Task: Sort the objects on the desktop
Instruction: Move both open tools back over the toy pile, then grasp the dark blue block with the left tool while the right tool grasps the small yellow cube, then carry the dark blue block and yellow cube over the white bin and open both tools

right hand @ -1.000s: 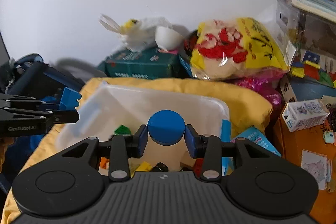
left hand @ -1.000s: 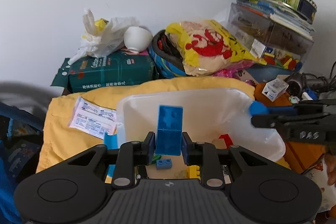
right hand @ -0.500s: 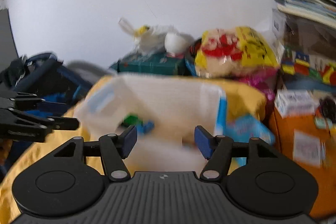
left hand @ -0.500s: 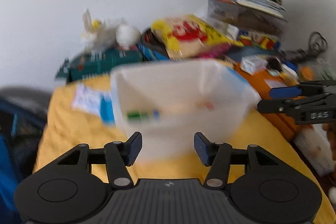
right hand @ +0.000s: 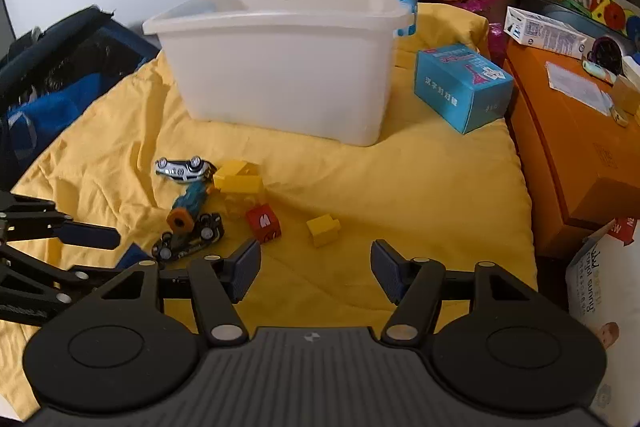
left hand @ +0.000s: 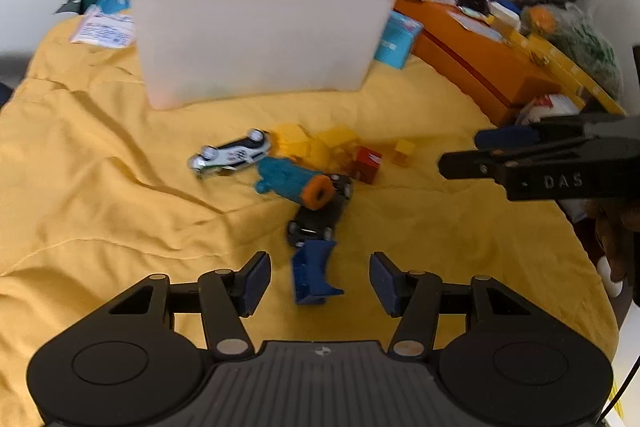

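Note:
Loose toys lie on the yellow cloth (left hand: 100,187) in front of a white plastic bin (left hand: 256,23) (right hand: 280,67). There is a white toy car (left hand: 230,157) on its back, a teal tube with an orange end (left hand: 292,183), a black toy car (left hand: 320,215), yellow bricks (left hand: 316,143), a red cube (right hand: 263,223) and a small yellow brick (right hand: 323,229). My left gripper (left hand: 318,269) is low over the cloth and its jaws are closing. A dark blue piece (left hand: 314,277) lies between them, untouched. My right gripper (right hand: 314,259) is open and empty, just short of the small yellow brick.
A light blue carton (right hand: 460,87) stands right of the bin. Orange boxes (right hand: 580,147) with small clutter line the right side. A dark blue bag (right hand: 48,79) sits at the left. Bags, books and a tin are stacked behind the bin.
A second ago both grippers held blue pieces over the bin. Both let go, opened, and dropped back and down to the toys on the cloth.

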The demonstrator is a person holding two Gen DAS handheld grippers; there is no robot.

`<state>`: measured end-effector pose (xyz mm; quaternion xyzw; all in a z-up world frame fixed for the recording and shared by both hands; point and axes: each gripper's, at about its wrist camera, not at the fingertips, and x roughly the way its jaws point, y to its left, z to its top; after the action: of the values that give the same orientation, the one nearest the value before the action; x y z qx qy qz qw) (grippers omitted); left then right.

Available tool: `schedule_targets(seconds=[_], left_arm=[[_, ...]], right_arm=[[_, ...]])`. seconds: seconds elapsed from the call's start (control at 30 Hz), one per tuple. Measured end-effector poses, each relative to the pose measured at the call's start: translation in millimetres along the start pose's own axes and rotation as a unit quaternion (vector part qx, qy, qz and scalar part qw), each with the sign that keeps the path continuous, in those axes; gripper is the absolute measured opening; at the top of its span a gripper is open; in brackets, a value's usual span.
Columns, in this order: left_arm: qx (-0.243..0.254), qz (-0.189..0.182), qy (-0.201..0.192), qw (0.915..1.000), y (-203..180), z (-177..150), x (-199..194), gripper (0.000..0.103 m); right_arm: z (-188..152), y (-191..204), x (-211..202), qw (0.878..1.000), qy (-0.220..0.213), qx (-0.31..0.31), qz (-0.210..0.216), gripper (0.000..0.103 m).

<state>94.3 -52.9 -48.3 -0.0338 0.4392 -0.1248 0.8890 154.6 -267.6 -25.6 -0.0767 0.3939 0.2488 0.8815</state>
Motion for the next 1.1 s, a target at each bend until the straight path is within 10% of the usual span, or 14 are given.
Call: schedule_targets(seconds=[0.1, 0.33, 0.5, 0.8, 1.1], left_arm=[[0.001, -0.002, 0.018, 0.9998, 1.3, -6.1, 9.4, 0.022], [0.007, 0.018, 0.011, 0.9998, 6.1, -14.8, 6.3, 0.021], [-0.004, 0.025, 0.003, 0.9997, 14.7, -12.1, -1.8, 0.021], [-0.037, 0.034, -0.047, 0.9977, 37.3, 12.4, -34.8, 0.021], [-0.024, 0.049, -0.117, 0.9916, 62.4, 100.2, -69.5, 0.021]], right_arm=[[1.9, -1.2, 8.8, 1.000, 0.006, -0.003, -0.005, 0.065], [5.0, 5.5, 38.3, 0.998, 0.005, -0.055, -0.015, 0.060], [8.3, 3.9, 65.0, 0.997, 0.037, -0.071, -0.011, 0.028], [16.2, -4.2, 22.6, 1.000, -0.013, -0.017, 0.009, 0.028], [94.5, -11.1, -30.6, 0.994, -0.108, -0.008, 0.033, 0.028]])
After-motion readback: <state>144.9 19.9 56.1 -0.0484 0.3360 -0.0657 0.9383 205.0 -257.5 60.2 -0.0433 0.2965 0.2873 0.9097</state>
